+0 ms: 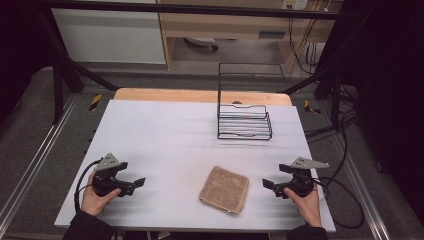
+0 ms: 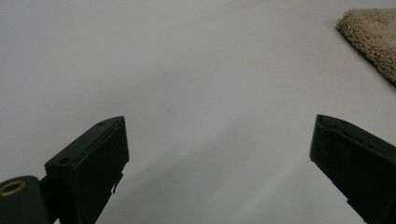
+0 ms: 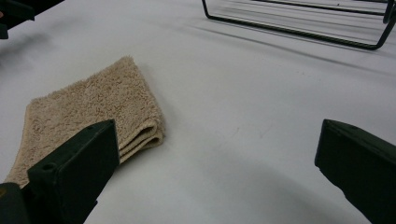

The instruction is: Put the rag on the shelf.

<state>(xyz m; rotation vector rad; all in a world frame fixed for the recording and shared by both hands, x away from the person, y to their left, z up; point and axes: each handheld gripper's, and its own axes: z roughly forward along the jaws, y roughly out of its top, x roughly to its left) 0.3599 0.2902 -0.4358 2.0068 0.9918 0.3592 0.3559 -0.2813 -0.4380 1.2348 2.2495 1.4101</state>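
A white table top [image 1: 165, 135] lies under the left gripper [image 1: 134, 183] and the right gripper [image 1: 270, 186], with a wooden edge [image 1: 200, 95] at the side far from both. Beyond that lie grey floor [image 1: 150, 80], a white cabinet [image 1: 107, 35] and a wooden desk [image 1: 225, 22]. Black frame bars [image 1: 60, 65] and cables [image 1: 345, 130] stand outward of each gripper.
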